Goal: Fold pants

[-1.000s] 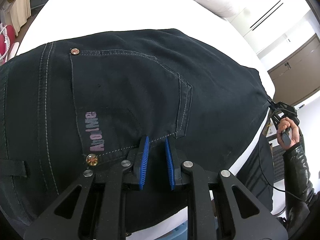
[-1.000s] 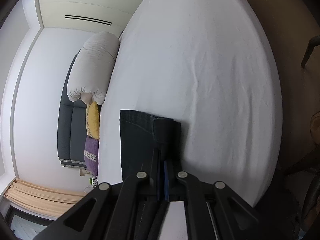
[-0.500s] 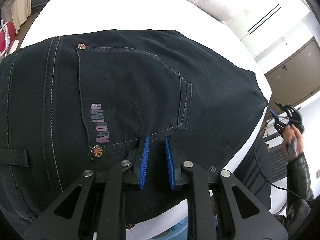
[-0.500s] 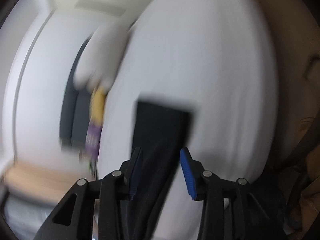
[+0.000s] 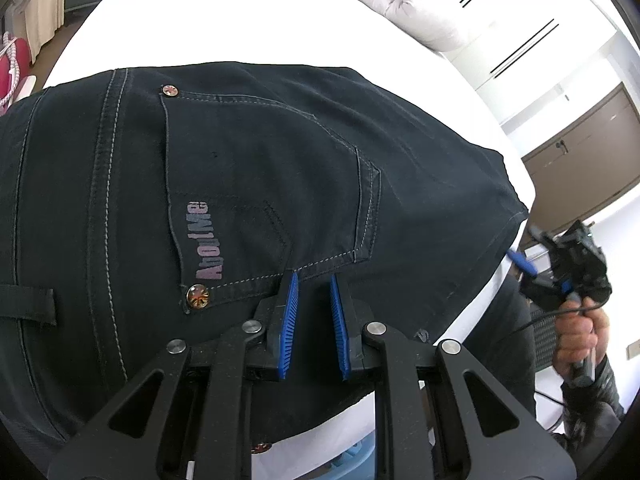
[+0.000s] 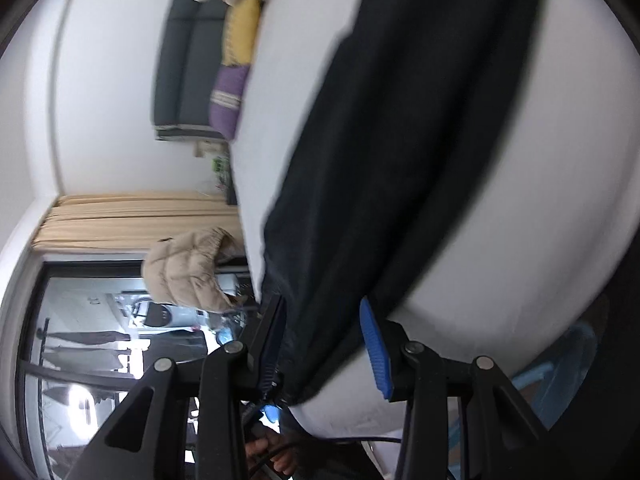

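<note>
1. Left wrist view: the left gripper (image 5: 313,280) points down at dark pants (image 5: 260,168) spread flat on a white bed (image 5: 240,32).
2. Its two blue pads stand a narrow gap apart. Only flat cloth shows through the gap, and nothing is bunched or pinched between them.
3. The fingertips sit at the near edge of a back pocket (image 5: 272,184). A metal rivet (image 5: 197,295) lies just to their left.
4. The pants cover most of the near part of the bed. The waistband is at the left and the legs run off to the right.
5. A pale quilt (image 5: 404,4) lies at the far end of the bed.
6. At the right edge a hand (image 5: 580,332) holds the right gripper (image 5: 528,248) off the side of the bed, apart from the cloth. A brown cupboard (image 5: 580,160) stands beyond it.
7. Right wrist view, blurred: the right gripper (image 6: 323,304) has just been opening, and its pads now stand well apart.
8. The pants (image 6: 400,140) show in the gap between the pads, but neither pad presses on them.
9. The dark cloth runs as a long band from the near edge of the bed (image 6: 540,200) to the far end.
10. A yellow cushion (image 6: 242,28) and a purple cushion (image 6: 228,96) lie at the far left, and a beige padded jacket (image 6: 188,268) is nearer on the left.
</note>
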The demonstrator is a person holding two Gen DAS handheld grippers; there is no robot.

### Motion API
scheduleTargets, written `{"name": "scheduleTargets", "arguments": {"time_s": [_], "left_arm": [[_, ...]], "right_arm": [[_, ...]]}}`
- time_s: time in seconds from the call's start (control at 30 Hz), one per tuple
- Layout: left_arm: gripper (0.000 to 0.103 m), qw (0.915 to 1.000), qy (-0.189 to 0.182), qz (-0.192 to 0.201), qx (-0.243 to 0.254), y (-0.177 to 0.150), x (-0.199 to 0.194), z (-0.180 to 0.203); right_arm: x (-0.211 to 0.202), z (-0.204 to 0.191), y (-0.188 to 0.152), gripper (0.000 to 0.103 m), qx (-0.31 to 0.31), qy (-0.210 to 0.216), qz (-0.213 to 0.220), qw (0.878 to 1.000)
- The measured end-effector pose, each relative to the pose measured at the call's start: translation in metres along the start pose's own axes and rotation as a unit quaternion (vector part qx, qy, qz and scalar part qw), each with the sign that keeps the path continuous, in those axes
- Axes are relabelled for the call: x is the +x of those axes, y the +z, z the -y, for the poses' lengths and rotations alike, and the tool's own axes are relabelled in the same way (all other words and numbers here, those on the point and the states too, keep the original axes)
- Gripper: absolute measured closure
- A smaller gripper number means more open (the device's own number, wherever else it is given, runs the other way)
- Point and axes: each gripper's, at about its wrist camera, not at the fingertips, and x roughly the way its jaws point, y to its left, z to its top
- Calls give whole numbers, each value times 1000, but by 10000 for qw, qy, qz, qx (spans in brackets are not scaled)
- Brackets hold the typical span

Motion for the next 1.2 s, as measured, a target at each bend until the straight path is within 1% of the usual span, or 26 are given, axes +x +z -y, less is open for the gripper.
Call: {"name": "scheduleTargets", "arguments": {"time_s": [0.2,0.33,0.5,0.53,0.6,0.63,0.67,0.87,0.97,1.0,1.03,1.07,1.1,1.17,1.2], "left_arm": [[86,10000,-17,19,-8,-1,-1,0],[86,10000,-25,22,-12,-1,-3,-2],[86,10000,-22,13,-2,0,-4,-2],[86,10000,-23,10,1,0,-4,-2],[86,10000,-32,2,1,0,-5,-2],[86,10000,-44,-1,-1,0,-6,-2],[86,10000,-50,-5,2,1,-6,-2],[86,10000,-68,-18,-3,1,-10,-5],[86,9999,-123,-1,-47,2,-9,-7],[86,9999,-115,0,-42,3,-10,-7],[86,9999,-108,2,-39,3,-10,-7],[86,9999,-108,7,-40,3,-10,-7],[86,9999,-113,12,-46,3,-10,-7],[86,9999,-119,15,-50,2,-10,-9],[86,9999,-115,42,-61,1,-10,-10]], "right_arm": [[21,-1,-9,60,4,6,-120,9999],[31,-2,-10,60,-6,30,-282,9996],[51,-10,-12,60,-201,-8,-420,9989],[53,-10,-12,64,-200,-8,-407,9990],[53,-6,-12,77,-185,-32,-394,9990],[54,-3,-12,95,-193,-123,-409,9989],[52,2,-12,97,-170,-198,-474,9985],[38,20,-30,98,20,16,-485,9988],[40,25,-29,98,149,182,-499,9985],[41,23,-28,98,77,180,-497,9986],[41,20,-26,96,-28,140,-487,9987],[40,17,-25,90,-100,135,-466,9988],[38,17,-24,87,-109,166,-452,9988],[32,18,-18,74,-34,296,-332,9990],[28,17,-15,73,-5,320,-233,9992]]}}
